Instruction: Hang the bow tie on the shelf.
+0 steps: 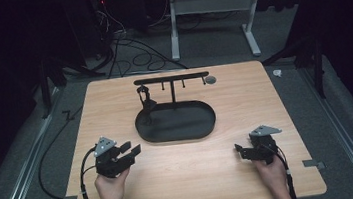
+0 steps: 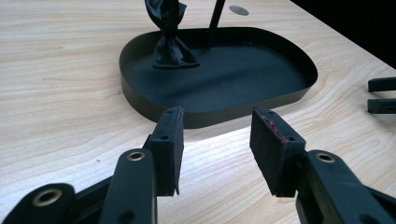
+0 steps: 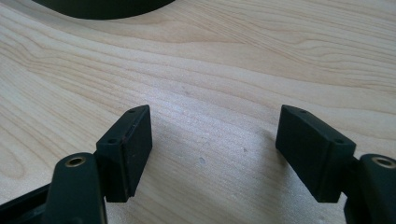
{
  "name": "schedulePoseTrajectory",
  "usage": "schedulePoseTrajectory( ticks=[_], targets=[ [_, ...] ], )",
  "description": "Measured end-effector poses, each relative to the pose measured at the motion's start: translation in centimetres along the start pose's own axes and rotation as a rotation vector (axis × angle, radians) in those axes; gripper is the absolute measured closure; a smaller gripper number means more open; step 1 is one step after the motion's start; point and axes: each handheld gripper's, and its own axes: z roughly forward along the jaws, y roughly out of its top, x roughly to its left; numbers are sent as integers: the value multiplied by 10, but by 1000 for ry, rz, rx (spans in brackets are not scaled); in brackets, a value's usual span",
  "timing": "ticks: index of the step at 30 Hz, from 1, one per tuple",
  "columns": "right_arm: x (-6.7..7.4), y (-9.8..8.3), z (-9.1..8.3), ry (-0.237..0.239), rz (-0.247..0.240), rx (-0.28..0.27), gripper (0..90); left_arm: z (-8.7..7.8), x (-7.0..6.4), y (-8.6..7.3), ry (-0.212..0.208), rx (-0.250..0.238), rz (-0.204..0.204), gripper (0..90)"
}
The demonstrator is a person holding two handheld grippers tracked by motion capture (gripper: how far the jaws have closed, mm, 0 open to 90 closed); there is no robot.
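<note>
The left gripper (image 2: 215, 140) rests low over the table (image 1: 245, 101), its jaws apart with nothing but bare wood between them. Straight ahead of those jaws, just beyond their tips, lies the near wall of the black tray (image 2: 280, 100) — an oval with a low rim. Farther ahead and a little to the left of the jaws, a dark cloth (image 2: 170, 49) hangs down into the tray, its lower end bunched on the tray floor. Just right of the cloth, a thin post (image 2: 215, 21) rises from the tray's far side. In the high view the post carries a crossbar (image 1: 171, 78) with small hooks, and the cloth (image 1: 146, 103) hangs from the hook nearest the bar's left end. Past the tray, ahead and slightly right of the left jaws, a small grey disc (image 2: 238, 10) sits flush in the tabletop. Far off to the right of the left jaws, two black jaw tips of the other gripper show at the frame's edge.

The right gripper (image 3: 214, 140) also sits near the table, jaws wide apart and empty — only wood grain lies between the pads. Ahead of them and to the left, well apart, a dark curve of the tray (image 3: 102, 8) shows.

In the high view, the left gripper (image 1: 129, 151) and right gripper (image 1: 239, 150) each sit in a hand on the near side of the tray, well apart from each other, both angled inward toward it.
</note>
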Motion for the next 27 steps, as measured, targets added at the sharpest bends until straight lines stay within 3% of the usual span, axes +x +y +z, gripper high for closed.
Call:
schedulePoseTrajectory(
  ticks=[27],
  targets=[
    [0, 0, 0, -1, 1, 0, 283, 20, -6, -20, -9, 51, -8, 542]
  ],
)
